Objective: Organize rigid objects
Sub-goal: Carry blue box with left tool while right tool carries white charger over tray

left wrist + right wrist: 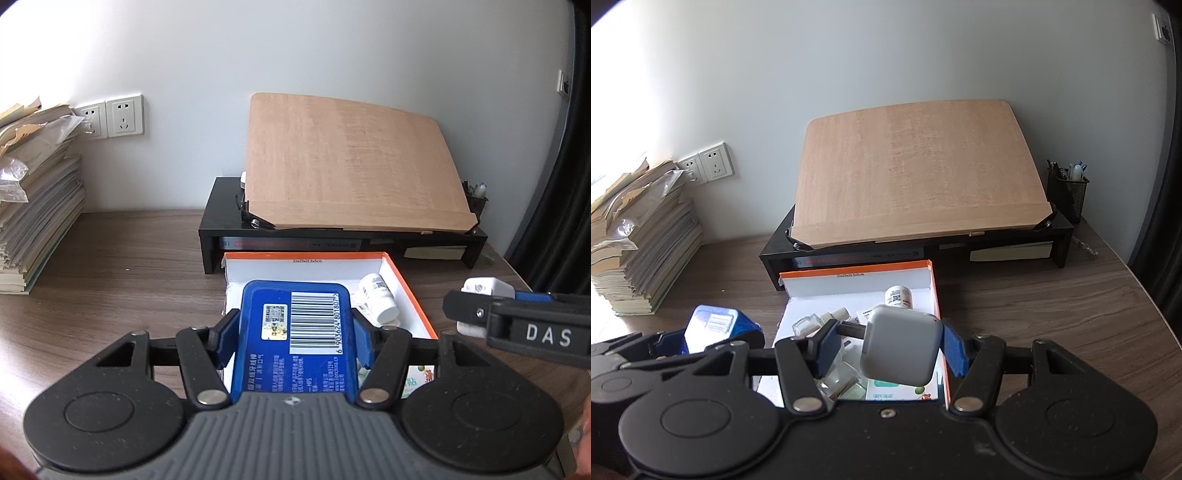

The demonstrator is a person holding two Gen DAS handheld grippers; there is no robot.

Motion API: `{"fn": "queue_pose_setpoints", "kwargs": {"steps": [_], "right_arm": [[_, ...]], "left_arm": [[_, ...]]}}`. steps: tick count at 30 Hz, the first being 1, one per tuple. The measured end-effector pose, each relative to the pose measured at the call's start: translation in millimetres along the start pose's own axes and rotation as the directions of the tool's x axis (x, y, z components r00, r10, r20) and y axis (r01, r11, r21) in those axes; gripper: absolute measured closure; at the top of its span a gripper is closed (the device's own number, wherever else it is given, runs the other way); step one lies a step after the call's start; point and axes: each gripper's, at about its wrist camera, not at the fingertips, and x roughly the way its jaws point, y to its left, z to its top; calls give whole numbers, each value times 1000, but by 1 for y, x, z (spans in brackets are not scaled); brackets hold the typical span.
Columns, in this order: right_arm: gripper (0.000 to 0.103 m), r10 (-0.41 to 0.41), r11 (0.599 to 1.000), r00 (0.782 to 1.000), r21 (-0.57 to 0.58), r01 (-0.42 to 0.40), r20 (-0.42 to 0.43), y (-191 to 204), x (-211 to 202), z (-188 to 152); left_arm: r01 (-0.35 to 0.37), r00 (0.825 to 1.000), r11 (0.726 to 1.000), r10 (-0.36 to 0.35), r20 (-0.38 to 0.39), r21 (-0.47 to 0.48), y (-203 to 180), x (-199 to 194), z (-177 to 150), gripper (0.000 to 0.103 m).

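My left tongs (293, 332) are clamped on a blue box (295, 332), its barcode side facing up, both blue pads pressed flat on its long edges. I hold it over the near left corner of the open tray (408, 286), a white carton with an orange rim that sits on the brown desk (129, 266), just near of the black riser (221, 206).

My right tongs (888, 347) are clamped on a white charger (901, 347), a rounded square block held tilted; its metal prongs (851, 329) reach the left pad, and the right pad presses its far corner. It hangs over the tray's middle. From the left camera the same charger (480, 288) shows to the right of the tray, beyond the orange rim.

Inside the tray lie a white pill bottle (897, 295) at the far right, a small glass bottle (805, 324) at the left with a capped vial (836, 314) beside it, and a green-printed packet (897, 393) at the near edge.

A wooden board (916, 173) leans tilted on the riser. A mesh pen cup (1065, 192) stands at the riser's right end. A paper stack (37, 206) rises at the far left, below two wall sockets (110, 116).
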Motion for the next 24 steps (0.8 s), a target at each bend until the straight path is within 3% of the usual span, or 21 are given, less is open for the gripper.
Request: {"fn": "queue_pose_setpoints", "kwargs": {"steps": [24], "right_arm": [[32, -7, 1000, 998, -3, 7, -61, 9, 37, 2]], "left_arm": [[15, 999, 1000, -15, -43, 3, 10, 34, 14, 42]]}}
